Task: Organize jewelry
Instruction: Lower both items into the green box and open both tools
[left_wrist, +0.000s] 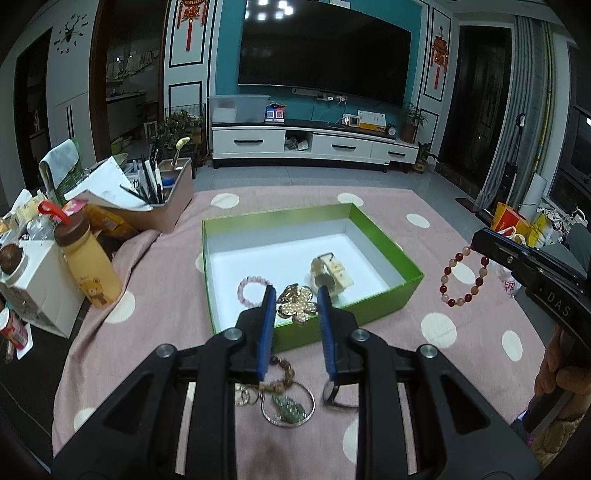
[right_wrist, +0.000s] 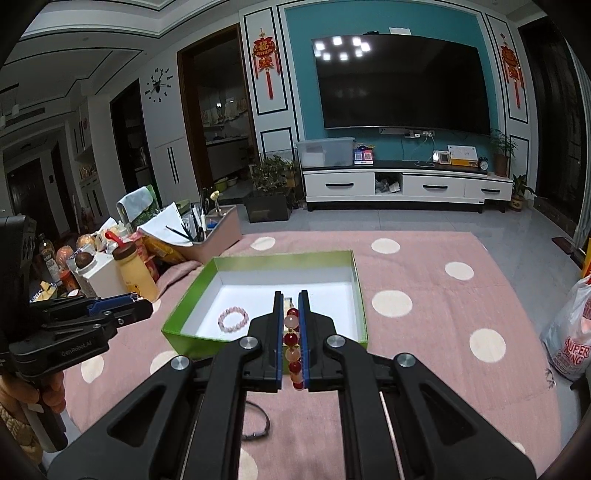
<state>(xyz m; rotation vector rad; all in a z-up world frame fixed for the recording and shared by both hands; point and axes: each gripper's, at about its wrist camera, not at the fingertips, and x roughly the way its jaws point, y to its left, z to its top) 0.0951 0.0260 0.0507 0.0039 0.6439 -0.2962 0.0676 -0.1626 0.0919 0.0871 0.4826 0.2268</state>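
Clearly right tongs (right_wrist: 288, 299) pinch the red bead bracelet (right_wrist: 292, 343) beside the green box (right_wrist: 258, 264).

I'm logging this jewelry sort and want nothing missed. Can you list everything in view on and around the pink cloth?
Box: one, green outside, white inside, open, mid-cloth.
Pink bead bracelet: one, in the box.
Gold flower piece: one, in the box near its front wall.
Watch: one, cream strap, in the box.
Keyring cluster: one, brown beads and a green charm, on the cloth before the box.
Red-and-peach bead bracelet: one, held in the air right of the box.
Yellow bottle: one, brown cap, left clutter.
Pen holder: one, pinkish, back left.
Left gripper: open, above the box front.
Right gripper: shut on the bracelet.
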